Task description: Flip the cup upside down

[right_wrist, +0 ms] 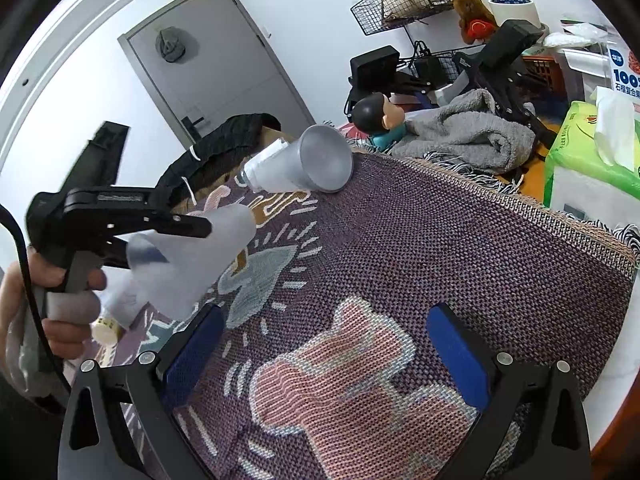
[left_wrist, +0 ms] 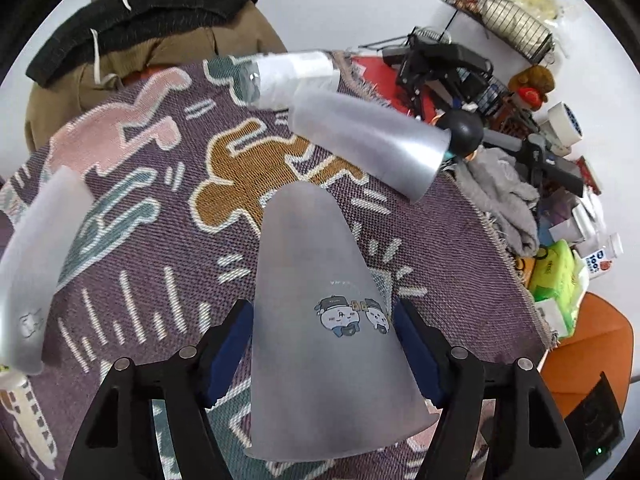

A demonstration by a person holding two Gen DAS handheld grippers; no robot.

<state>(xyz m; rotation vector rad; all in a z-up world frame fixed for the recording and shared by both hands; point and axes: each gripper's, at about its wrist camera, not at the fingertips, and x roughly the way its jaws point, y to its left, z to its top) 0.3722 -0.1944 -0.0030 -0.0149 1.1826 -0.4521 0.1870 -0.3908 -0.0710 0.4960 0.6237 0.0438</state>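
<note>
Left gripper (left_wrist: 324, 344) grips a frosted cup (left_wrist: 324, 304) across its body, blue pads (left_wrist: 236, 336) pressed on either side, cartoon print facing the camera. Cup is held above the patterned cloth (left_wrist: 440, 240), its wide end toward the gripper, likely partway through the turn-over. Right gripper (right_wrist: 324, 356) hangs spread wide and empty over the near cloth, probably kept clear. A second cup (right_wrist: 320, 164) lies on its side at the far edge, beside a grey towel (right_wrist: 464, 132).

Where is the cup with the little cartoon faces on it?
The cup with the cartoon faces is gripped in the left tool, above the patterned cloth. Another grey cup lies on its side beyond it.
</note>
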